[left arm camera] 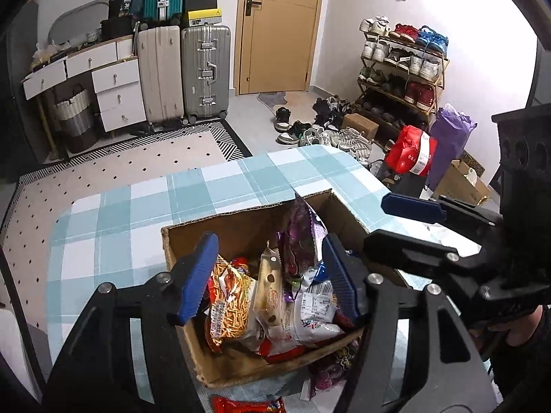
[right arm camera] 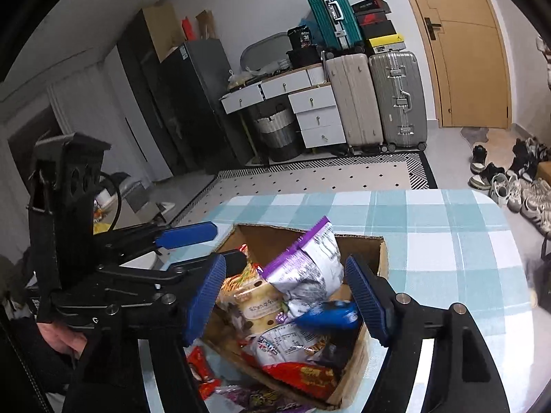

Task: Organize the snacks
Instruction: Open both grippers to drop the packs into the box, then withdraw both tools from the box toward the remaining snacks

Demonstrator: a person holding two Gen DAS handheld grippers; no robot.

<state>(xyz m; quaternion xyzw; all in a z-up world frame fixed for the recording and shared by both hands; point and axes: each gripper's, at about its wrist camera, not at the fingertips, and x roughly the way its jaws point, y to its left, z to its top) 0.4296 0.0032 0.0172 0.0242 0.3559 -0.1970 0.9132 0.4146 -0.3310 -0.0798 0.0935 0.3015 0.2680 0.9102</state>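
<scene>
- Nearest, outside the cardboard box [left arm camera: 241, 364], a red packet [left arm camera: 248, 405] and a purple packet [left arm camera: 327, 368] lie on the counter [left arm camera: 113, 227] against the box's near wall; these look left to put away.
- Both tools hang over the box: left tool [left arm camera: 268, 277] and right tool [right arm camera: 286, 297], each with jaws apart and holding nothing.
- Inside the box, most snacks are already gathered: noodle-snack bag [left arm camera: 229, 301], purple bag [right arm camera: 310, 261], blue packet [right arm camera: 327, 315].
- Beyond the box, the counter shows only its checked cloth.

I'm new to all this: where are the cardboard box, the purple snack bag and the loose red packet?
cardboard box [left arm camera: 248, 220]: left wrist view, inner back wall.
purple snack bag [right arm camera: 310, 258]: right wrist view, printed back.
red packet [left arm camera: 248, 405]: left wrist view, wrapper middle.
</scene>
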